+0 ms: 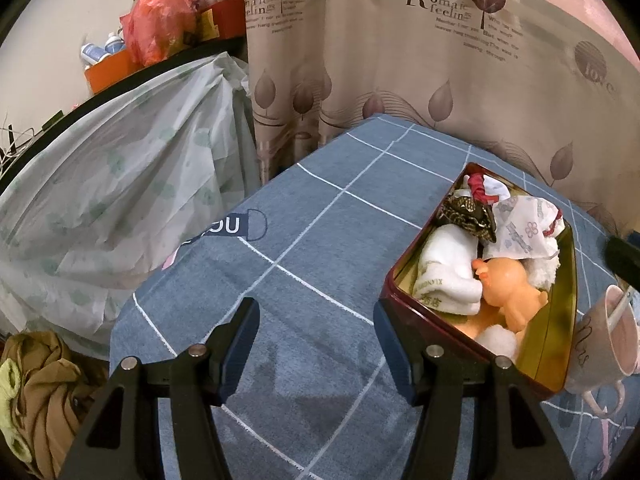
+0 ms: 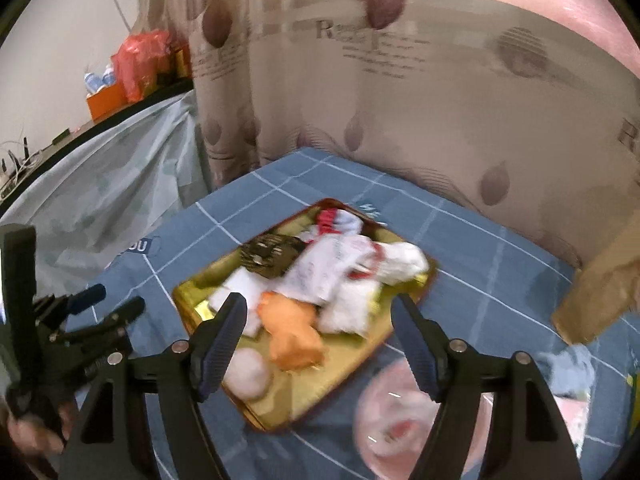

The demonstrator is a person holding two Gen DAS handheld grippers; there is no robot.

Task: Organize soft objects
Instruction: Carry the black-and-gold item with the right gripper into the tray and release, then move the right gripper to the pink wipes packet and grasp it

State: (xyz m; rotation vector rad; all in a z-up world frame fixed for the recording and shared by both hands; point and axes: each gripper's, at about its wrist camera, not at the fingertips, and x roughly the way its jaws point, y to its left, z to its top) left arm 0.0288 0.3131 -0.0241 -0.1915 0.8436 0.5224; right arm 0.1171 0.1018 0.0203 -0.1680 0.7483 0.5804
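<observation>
Soft toys (image 2: 296, 332) are piled loosely in the tin (image 2: 360, 344); one could get knocked out by the wide-open, empty right gripper (image 2: 320, 320), or the pink cup (image 2: 400, 420) tipped.

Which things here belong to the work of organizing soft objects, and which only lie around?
For the job:
- tin box, red outside, gold inside
- white socks in it
- orange soft toy in it
- printed white cloth in it
- white fluffy ball in it

Lying about:
- pink cup beside the box
- leaf-pattern curtain
- red plastic bag
- brown cloth
</observation>
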